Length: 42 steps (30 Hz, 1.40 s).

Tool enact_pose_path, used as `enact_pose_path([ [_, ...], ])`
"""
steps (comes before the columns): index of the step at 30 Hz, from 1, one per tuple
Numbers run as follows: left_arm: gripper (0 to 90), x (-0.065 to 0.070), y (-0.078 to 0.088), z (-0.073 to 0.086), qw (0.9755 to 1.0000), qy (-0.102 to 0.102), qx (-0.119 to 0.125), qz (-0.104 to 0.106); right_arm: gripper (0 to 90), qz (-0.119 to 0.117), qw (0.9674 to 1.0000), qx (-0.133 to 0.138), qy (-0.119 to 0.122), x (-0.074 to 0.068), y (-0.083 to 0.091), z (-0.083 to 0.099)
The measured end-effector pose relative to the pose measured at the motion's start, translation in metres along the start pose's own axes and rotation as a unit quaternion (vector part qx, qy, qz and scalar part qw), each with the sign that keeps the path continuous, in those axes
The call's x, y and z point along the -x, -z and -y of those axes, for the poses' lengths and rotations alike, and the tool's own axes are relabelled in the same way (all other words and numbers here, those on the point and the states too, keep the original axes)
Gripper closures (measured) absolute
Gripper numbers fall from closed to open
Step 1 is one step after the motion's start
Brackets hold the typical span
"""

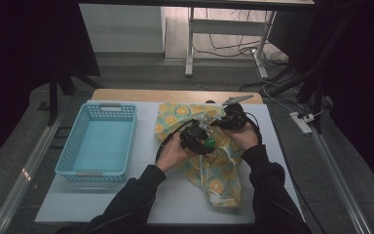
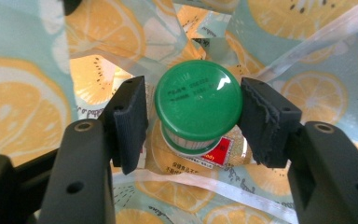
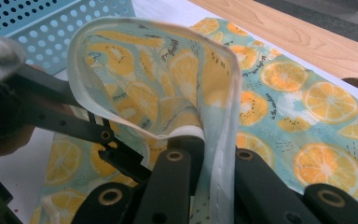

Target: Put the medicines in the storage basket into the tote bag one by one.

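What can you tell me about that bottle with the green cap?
The bottle has a round, glossy green cap, ribbed at its rim, with faint stamped print on top. Below it shows a label with a red patch and small print. It looks like plastic and sits capped inside the orange-slice patterned cloth bag. The left gripper straddles its cap, fingers either side with narrow gaps, not pressing.

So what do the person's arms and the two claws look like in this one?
Both forearms wear dark, long sleeves. The left claw has two matte black jaws with screw holes and ribbed black pads. The right claw has the same black jaws with brass-coloured rivets, and carries a grey three-cornered plate on top. A black cable loops from the left one.
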State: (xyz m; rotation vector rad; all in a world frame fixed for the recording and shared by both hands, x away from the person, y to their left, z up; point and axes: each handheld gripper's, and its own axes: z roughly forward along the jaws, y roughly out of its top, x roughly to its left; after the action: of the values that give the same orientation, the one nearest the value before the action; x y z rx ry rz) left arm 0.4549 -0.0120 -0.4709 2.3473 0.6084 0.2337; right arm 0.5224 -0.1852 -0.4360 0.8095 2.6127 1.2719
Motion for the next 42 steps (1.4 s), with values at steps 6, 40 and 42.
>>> enact_pose_path([
  [6,37.4,-0.001,0.012,0.002,0.9997,0.016,0.015,0.012,90.0,0.0,1.0,0.001,-0.001,0.001,0.001,0.0],
  [40,2.5,0.025,0.073,0.036,0.995,0.018,0.057,0.081,90.0,-0.001,1.0,-0.003,0.0,-0.001,0.002,0.002],
  [42,0.7,0.027,0.072,0.039,0.9943,0.02,0.06,0.086,90.0,-0.002,1.0,-0.003,0.0,-0.001,0.002,0.002],
])
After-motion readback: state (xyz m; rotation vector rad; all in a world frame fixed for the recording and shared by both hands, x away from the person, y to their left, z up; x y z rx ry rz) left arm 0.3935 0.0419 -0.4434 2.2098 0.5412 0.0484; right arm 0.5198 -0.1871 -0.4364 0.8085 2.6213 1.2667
